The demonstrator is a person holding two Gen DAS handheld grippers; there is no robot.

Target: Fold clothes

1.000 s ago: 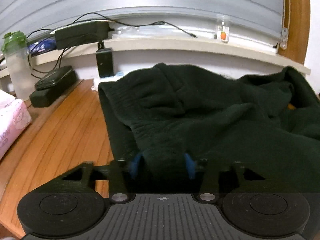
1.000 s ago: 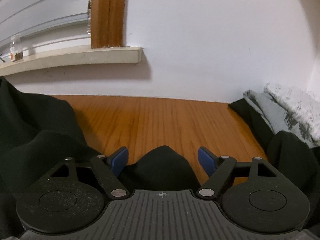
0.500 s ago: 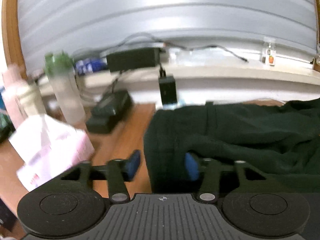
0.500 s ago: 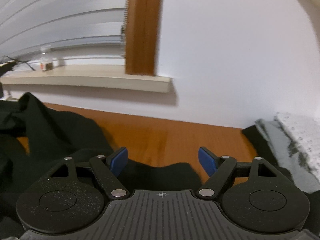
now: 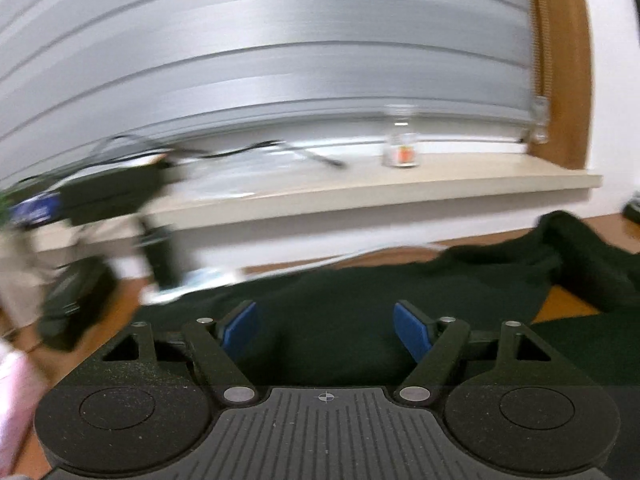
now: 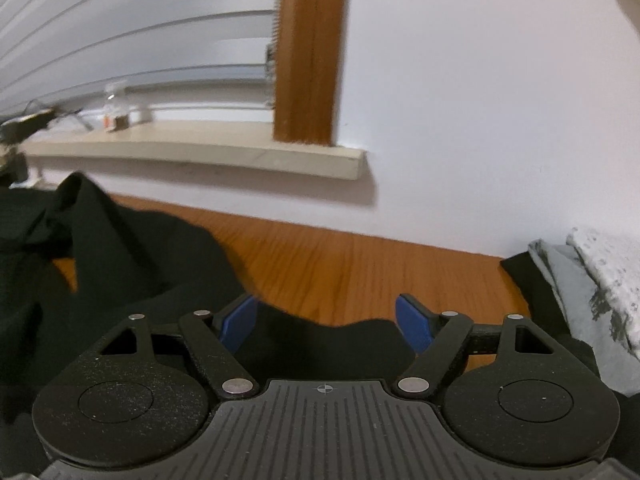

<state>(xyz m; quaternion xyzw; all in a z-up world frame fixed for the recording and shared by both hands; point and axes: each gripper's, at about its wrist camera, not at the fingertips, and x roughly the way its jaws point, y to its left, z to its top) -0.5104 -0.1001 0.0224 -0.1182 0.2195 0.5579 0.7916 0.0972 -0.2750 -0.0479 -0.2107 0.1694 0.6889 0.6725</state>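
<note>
A dark green garment lies crumpled on the wooden table. My left gripper hovers just over it. Its jaws are opening wide, and the blue pads stand clear of the cloth, which lies under and between them. In the right wrist view the same dark garment spreads to the left. A low fold of it lies between the pads of my right gripper. Those jaws are closing, and neither pad presses on the fold.
A window ledge with a small jar and blurred black adapters and cables runs along the back wall. A black case and a pink pack sit at the left. Grey and white folded clothes lie at the right.
My left gripper has let go of the garment fold, spread its jaws and lifted away, swinging sideways. My right gripper has risen, and the cloth lump between its pads now sits lower.
</note>
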